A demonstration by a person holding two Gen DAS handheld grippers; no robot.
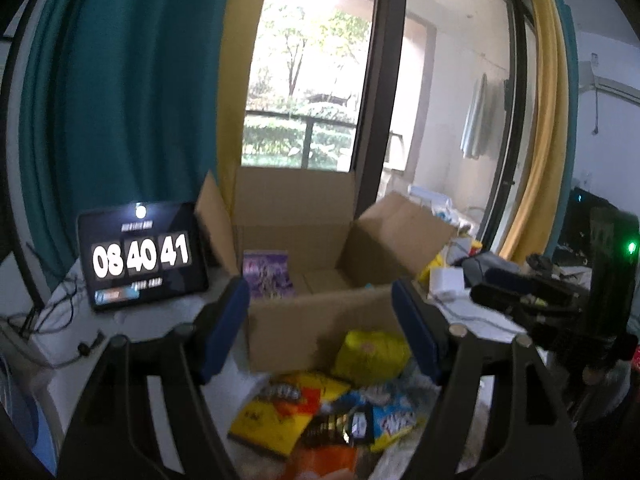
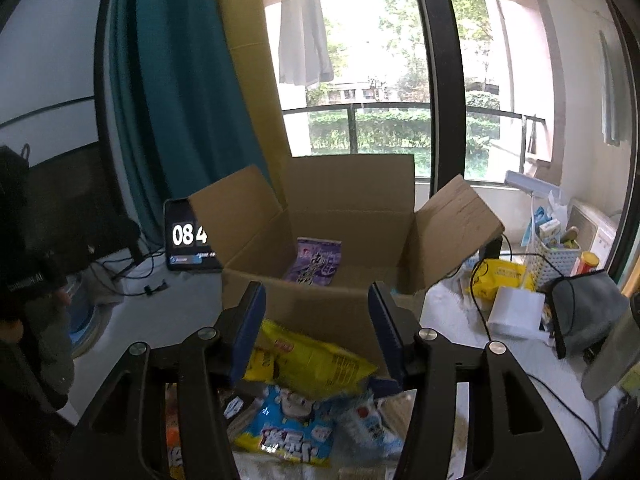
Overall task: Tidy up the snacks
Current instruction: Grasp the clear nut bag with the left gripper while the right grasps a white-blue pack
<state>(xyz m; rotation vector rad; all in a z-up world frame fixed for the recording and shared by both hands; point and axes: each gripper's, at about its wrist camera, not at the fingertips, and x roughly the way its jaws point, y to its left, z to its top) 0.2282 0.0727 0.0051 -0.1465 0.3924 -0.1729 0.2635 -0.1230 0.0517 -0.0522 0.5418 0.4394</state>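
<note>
box (image 2: 320, 312): matt brown cardboard
yellow snack bag (image 2: 316, 364): glossy plastic film
curtain (image 1: 120, 100): teal cloth

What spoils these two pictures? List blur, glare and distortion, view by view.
Left wrist: window blown out white, snack packets smeared by motion blur, curtains bowed by the fisheye. Right wrist: sharper on the cardboard box, bright backlight, window frame curved, lower packets soft.

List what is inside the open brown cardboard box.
One purple snack packet leans against the back wall of the open brown cardboard box. The near wall hides the floor in front, so anything lying there cannot be seen.
</note>
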